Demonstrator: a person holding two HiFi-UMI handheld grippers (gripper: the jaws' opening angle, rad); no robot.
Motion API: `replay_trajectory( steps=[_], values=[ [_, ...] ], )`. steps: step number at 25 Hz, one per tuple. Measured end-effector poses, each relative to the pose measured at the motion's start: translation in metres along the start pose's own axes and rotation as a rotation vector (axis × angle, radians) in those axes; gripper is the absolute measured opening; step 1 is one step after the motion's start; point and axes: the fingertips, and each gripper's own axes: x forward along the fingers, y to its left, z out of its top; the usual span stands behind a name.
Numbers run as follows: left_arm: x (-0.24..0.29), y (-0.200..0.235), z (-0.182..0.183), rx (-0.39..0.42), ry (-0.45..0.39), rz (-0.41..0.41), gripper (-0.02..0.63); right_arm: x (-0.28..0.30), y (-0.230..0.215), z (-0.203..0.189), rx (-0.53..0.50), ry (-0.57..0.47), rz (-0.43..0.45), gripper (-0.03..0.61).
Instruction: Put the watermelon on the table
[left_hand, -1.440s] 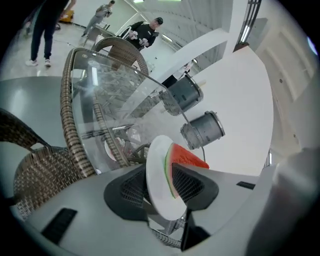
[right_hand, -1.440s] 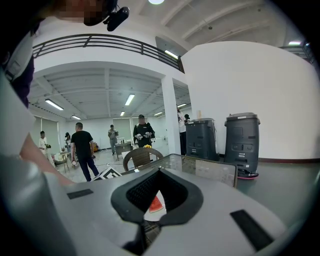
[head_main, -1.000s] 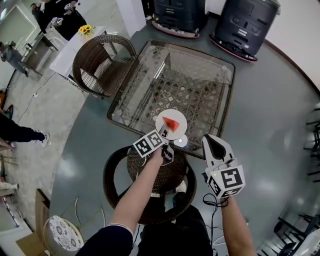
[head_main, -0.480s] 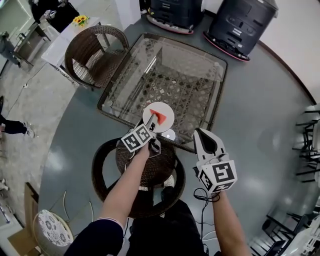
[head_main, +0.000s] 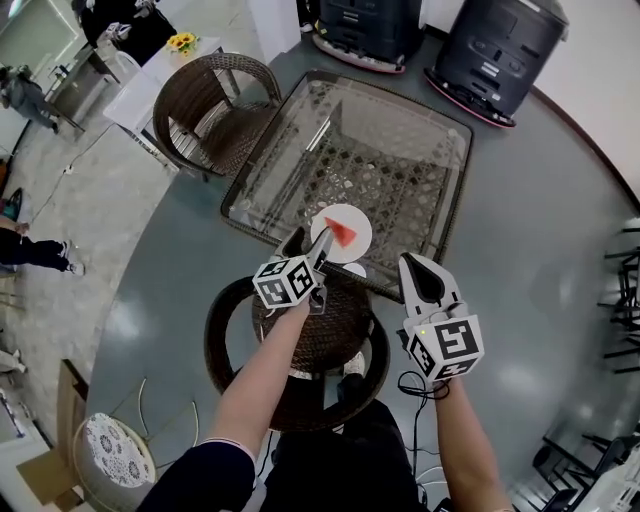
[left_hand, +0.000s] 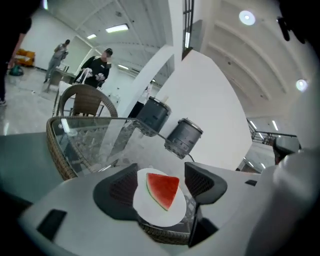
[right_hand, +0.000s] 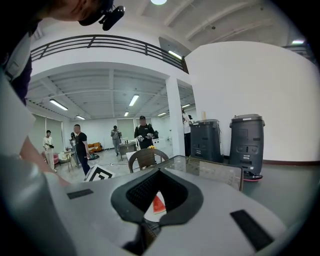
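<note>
The left gripper (head_main: 312, 242) has just been opening its jaws, which stand released off the plate (head_main: 355, 216), so the watermelon (head_main: 341, 232) sits by the glass table's (head_main: 385, 150) near edge, apparently delivered, while the right gripper (head_main: 420, 266) hovers clenched and empty beside that edge.

head view: steeply down | gripper views: low, close, facing table (left_hand: 56, 150) | shared: plate (head_main: 345, 213)

White-shelled left claw (head_main: 308, 243) and right claw (head_main: 420, 265), black ribbed pads (left_hand: 117, 190), black-and-white square-marker cubes (head_main: 288, 282); dark navy sleeve (head_main: 215, 480); black cable (head_main: 415, 386) at right wrist.
</note>
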Motion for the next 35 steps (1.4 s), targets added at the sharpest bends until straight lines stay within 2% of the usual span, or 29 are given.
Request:
replay_trajectory(
  steps=[1, 3, 4, 8, 13, 18, 24, 29, 35],
  values=[
    [-0.008, -0.002, 0.003, 0.054, 0.004, -0.001, 0.256, 0.001, 0.003, 0.001, 0.004, -0.005, 0.002, 0.002],
    [-0.024, -0.006, 0.004, 0.167, 0.025, 0.005, 0.053, 0.002, 0.009, 0.003, 0.01, -0.013, 0.006, 0.002],
    [-0.032, -0.011, 0.002, 0.216, 0.04, -0.012, 0.003, 0.003, 0.013, 0.003, 0.01, -0.014, 0.01, 0.002],
    [-0.073, -0.048, -0.001, 0.339, 0.075, -0.138, 0.003, 0.002, 0.033, 0.0, -0.002, -0.009, 0.036, 0.002],
    [-0.139, -0.101, 0.009, 0.464, 0.051, -0.267, 0.003, -0.007, 0.066, -0.004, -0.015, -0.011, 0.089, 0.002],
    [-0.194, -0.137, 0.03, 0.461, 0.004, -0.323, 0.003, -0.023, 0.097, 0.008, -0.03, -0.032, 0.138, 0.002],
    [-0.24, -0.163, 0.069, 0.48, -0.08, -0.363, 0.003, -0.04, 0.135, 0.047, -0.07, -0.11, 0.193, 0.002],
    [-0.265, -0.176, 0.085, 0.527, -0.121, -0.38, 0.003, -0.054, 0.161, 0.078, -0.068, -0.196, 0.228, 0.002],
    [-0.28, -0.18, 0.091, 0.526, -0.14, -0.389, 0.003, -0.066, 0.176, 0.094, -0.067, -0.241, 0.229, 0.002]
  ],
)
